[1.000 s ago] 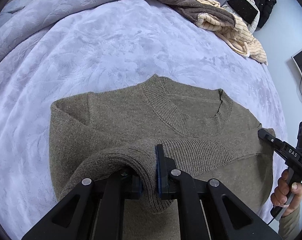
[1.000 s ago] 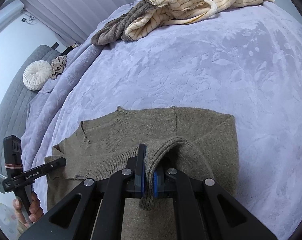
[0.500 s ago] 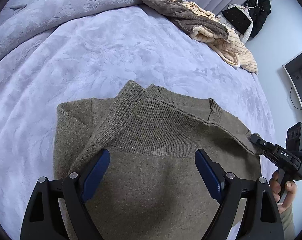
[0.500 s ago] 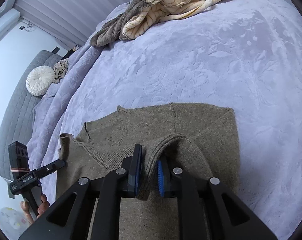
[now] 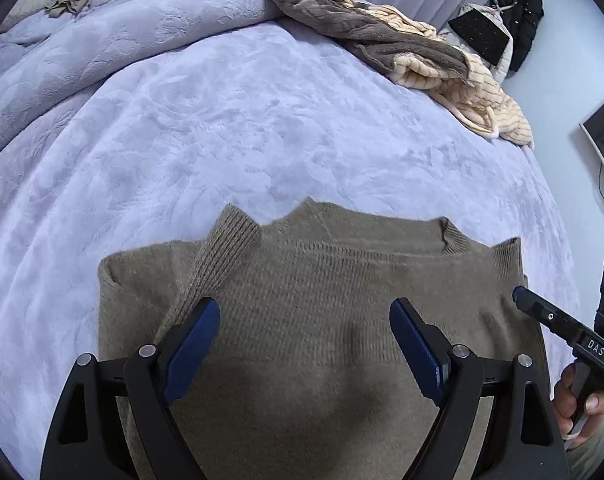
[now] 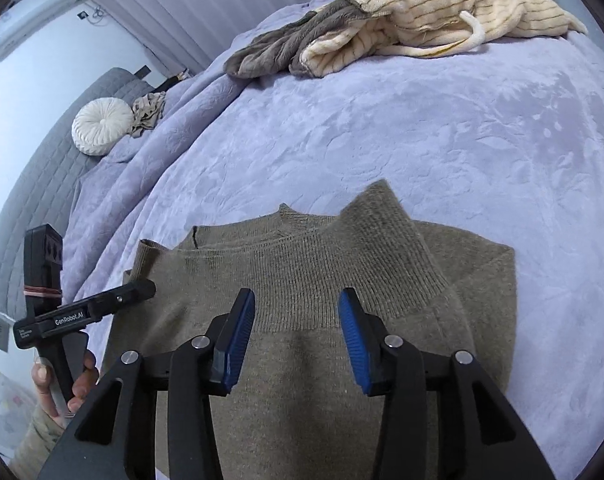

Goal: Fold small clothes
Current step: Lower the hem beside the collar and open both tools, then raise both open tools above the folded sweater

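An olive-brown knit sweater (image 5: 309,320) lies folded on the lavender bedspread (image 5: 222,128), its ribbed hem laid over the neckline. It also shows in the right wrist view (image 6: 302,280). My left gripper (image 5: 303,332) is open and empty, just above the folded sweater. My right gripper (image 6: 296,328) is open and empty above the sweater's right half. Each gripper shows at the edge of the other's view, the right gripper (image 5: 561,332) at the sweater's right side, the left gripper (image 6: 86,308) at its left side.
A heap of cream striped and grey-brown clothes (image 6: 381,28) lies at the far edge of the bed, also in the left wrist view (image 5: 401,52). A round white cushion (image 6: 102,126) and a small crumpled garment (image 6: 148,112) sit near the grey headboard. A dark jacket (image 5: 517,12) hangs by the wall.
Both grippers held the sweater's hem and carried it forward over the neckline. They have let it go and opened, the left first, then the right. The hem now lies flat.
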`<state>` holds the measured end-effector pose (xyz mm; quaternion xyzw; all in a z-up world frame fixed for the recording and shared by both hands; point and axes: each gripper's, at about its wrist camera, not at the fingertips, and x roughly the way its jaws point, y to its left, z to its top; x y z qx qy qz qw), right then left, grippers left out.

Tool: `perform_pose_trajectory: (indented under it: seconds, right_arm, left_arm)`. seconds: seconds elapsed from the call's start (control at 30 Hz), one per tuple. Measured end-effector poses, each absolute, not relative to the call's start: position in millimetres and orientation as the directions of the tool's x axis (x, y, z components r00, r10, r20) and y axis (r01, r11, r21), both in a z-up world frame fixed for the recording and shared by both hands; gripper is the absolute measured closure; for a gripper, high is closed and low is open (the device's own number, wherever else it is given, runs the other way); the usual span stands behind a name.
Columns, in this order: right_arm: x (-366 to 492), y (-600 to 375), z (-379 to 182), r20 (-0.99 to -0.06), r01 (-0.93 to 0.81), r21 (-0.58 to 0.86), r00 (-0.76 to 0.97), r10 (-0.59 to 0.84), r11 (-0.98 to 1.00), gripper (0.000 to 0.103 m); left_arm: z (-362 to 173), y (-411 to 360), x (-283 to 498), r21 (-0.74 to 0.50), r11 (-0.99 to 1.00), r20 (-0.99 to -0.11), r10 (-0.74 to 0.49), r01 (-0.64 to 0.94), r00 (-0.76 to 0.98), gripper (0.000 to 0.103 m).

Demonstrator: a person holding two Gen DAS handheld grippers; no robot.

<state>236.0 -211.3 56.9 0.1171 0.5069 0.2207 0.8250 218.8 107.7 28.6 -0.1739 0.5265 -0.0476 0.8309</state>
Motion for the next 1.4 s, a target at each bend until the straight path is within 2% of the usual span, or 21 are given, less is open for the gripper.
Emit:
perform_pose_trajectory:
  seconds: [0.13, 0.43, 0.53, 0.77, 0.97, 1.1, 1.27, 1.4]
  right_arm:
    - [265, -215, 41, -0.823, -0.172, 0.355, 0.409, 0.395, 0.919, 0.056]
    - [278, -228, 28, -0.819, -0.133, 0.404, 0.389, 0.422, 0.905, 0.056]
    - [264, -228, 46, -0.825, -0.131, 0.354, 0.422, 0.376, 0.926, 0.056]
    - [193, -203, 81, -0.816, -0.293, 0.185, 0.485, 0.313, 0.938, 0.055]
    - [142, -168, 67, -0.846, -0.406, 0.044, 0.471, 0.250, 0.913, 0.054]
    - [129, -176, 47, -0.865, -0.388, -0.045, 0.475, 0.158, 0.921, 0.050]
    - [134, -239, 47, -0.859, -0.223, 0.054, 0.487, 0.159, 0.973, 0.050]
    - [115, -244, 69, -0.839, -0.202, 0.046, 0.524, 0.147, 0.978, 0.049]
  left_arm:
    - [10, 129, 234, -0.393, 0.907, -0.854, -0.297, -0.154, 0.428, 0.015]
    - [4, 124, 237, -0.361, 0.924, -0.865, -0.280, -0.128, 0.417, 0.015]
    - [22, 116, 224, -0.298, 0.947, -0.873, -0.219, -0.123, 0.436, 0.015]
    - [53, 86, 176, -0.185, 0.980, -0.870, -0.125, -0.079, 0.477, 0.015]
    - [40, 54, 137, -0.129, 0.991, -0.888, -0.095, -0.044, 0.450, 0.015]
    - [13, 61, 125, -0.056, 0.996, -0.915, -0.023, -0.071, 0.402, 0.015]
    - [17, 86, 108, -0.126, 0.985, -0.910, -0.068, -0.116, 0.410, 0.015]
    - [36, 79, 84, -0.196, 0.974, -0.888, -0.126, -0.116, 0.443, 0.015]
